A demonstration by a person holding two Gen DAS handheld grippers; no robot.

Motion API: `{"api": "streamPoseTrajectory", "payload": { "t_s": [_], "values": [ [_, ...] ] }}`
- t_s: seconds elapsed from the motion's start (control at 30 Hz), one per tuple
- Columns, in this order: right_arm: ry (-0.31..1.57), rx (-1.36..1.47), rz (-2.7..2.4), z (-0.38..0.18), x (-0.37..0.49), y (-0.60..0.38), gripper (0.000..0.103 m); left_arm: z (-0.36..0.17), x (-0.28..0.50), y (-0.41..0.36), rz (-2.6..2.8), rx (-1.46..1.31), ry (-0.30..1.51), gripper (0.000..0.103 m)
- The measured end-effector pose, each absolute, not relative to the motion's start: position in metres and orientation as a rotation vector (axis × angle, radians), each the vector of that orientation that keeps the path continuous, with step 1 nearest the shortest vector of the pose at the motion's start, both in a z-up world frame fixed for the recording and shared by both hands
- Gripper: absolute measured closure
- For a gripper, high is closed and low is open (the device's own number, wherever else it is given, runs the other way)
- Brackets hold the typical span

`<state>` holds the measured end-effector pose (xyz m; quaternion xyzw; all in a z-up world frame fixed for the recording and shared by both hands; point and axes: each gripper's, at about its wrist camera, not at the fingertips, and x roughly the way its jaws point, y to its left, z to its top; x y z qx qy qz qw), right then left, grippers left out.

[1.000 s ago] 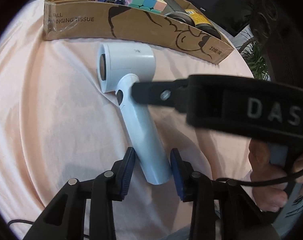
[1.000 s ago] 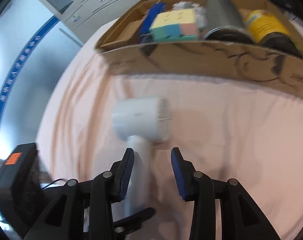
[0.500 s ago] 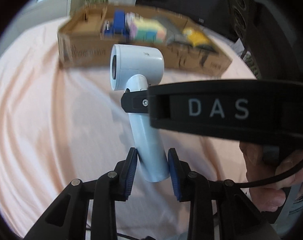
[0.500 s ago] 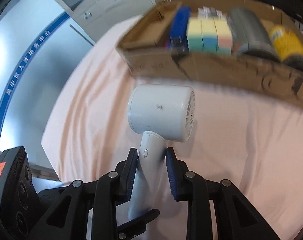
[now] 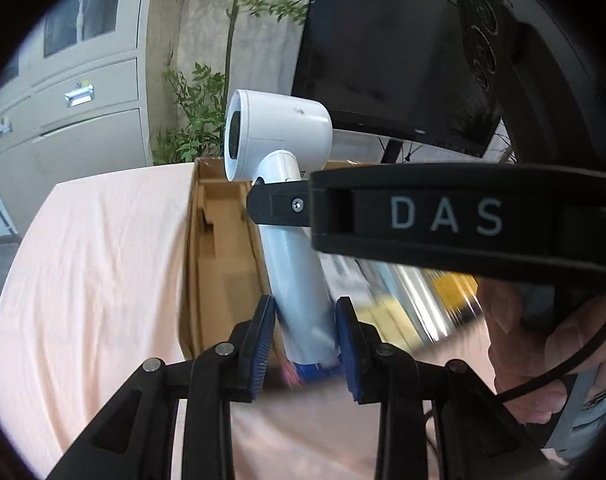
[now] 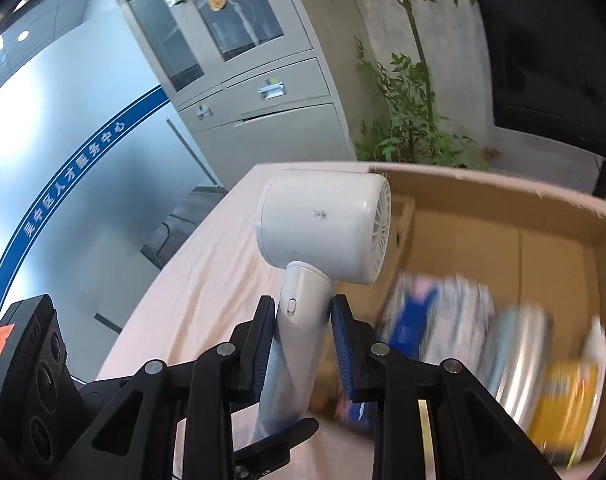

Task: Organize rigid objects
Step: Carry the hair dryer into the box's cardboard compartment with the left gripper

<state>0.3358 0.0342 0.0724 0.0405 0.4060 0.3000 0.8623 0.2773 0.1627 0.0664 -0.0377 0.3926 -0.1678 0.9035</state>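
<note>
We carry the white hair dryer (image 6: 323, 228) above the cardboard box (image 6: 563, 232), left claw (image 5: 305, 340) and right claw (image 6: 301, 340) both clenched on its handle. Several items already lie inside; the dryer remains to set down.

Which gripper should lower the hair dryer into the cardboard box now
Right, probably. The right gripper clamps the hair dryer near its switch, beside the cardboard box; the left gripper holds only the handle's end.
</note>
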Motion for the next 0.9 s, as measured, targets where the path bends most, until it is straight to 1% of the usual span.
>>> {"api": "streamPoseTrajectory", "payload": {
  "t_s": [0.13,0.27,0.37,0.43,0.53,0.73,0.8,0.83,0.87,0.9],
  "values": [
    [0.956,0.126,0.616,0.055,0.42,0.055,0.076,0.041,0.343,0.177,-0.371,-0.14,0.908,0.073],
    [1.112,0.169,0.626,0.004,0.471,0.072,0.076,0.0,0.366,0.187,-0.35,-0.192,1.013,0.073],
    [1.189,0.178,0.626,-0.028,0.478,0.078,0.076,-0.017,0.365,0.191,-0.337,-0.217,1.062,0.073],
    [1.211,0.179,0.623,-0.036,0.475,0.08,0.076,-0.021,0.356,0.189,-0.335,-0.223,1.065,0.073],
    [1.221,0.157,0.605,-0.036,0.468,0.084,0.076,-0.025,0.347,0.187,-0.347,-0.233,1.076,0.073],
    [1.279,0.249,0.572,-0.044,0.469,0.069,0.075,-0.033,0.357,0.197,-0.378,-0.249,1.102,0.074],
    [1.256,0.256,0.562,-0.036,0.461,0.058,0.075,-0.032,0.354,0.198,-0.37,-0.241,1.101,0.074],
    [1.242,0.258,0.563,-0.031,0.458,0.053,0.074,-0.032,0.353,0.197,-0.368,-0.236,1.1,0.074],
    [1.225,0.26,0.564,-0.025,0.455,0.047,0.07,-0.033,0.351,0.195,-0.364,-0.227,1.101,0.074],
    [1.195,0.26,0.556,-0.016,0.45,0.039,0.061,-0.032,0.35,0.192,-0.358,-0.209,1.099,0.074]
  ]
}}
